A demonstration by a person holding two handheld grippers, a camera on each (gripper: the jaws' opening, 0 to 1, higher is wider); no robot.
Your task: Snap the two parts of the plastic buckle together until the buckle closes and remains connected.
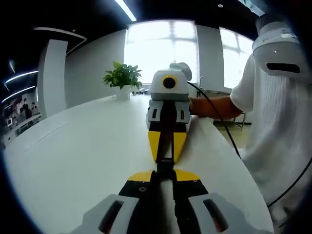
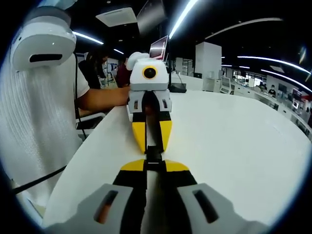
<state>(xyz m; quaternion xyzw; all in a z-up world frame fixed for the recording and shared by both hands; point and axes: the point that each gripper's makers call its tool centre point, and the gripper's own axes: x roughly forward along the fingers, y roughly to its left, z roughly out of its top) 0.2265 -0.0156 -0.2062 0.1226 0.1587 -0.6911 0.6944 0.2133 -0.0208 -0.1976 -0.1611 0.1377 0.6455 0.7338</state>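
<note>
Over a long white table (image 1: 73, 161), my two grippers meet tip to tip with the black plastic buckle (image 1: 165, 165) pinched between them. In the left gripper view, my left gripper (image 1: 162, 176) rises from the bottom, its yellow-tipped jaws drawn tight on the near end of the buckle; the right gripper (image 1: 165, 155) faces me head-on, its own yellow tips clamped on the far end. The buckle hangs just above the tabletop, in the narrow gap where the four tips converge. I cannot tell from here whether its two halves are fully latched; it reads as one short dark piece.

The right gripper view gives the mirror picture: my right gripper (image 2: 155, 165) closed on the buckle (image 2: 154, 155), the left gripper (image 2: 152, 141) opposite and closed on the other end, above the same white table (image 2: 234, 146).

A person in a white ribbed shirt (image 1: 278, 126) stands at the table's edge, a forearm (image 1: 214, 106) reaching to the right gripper, a black cable (image 1: 222, 126) trailing past. A potted plant (image 1: 123, 78) sits at the table's far end before bright windows (image 1: 161, 48).
</note>
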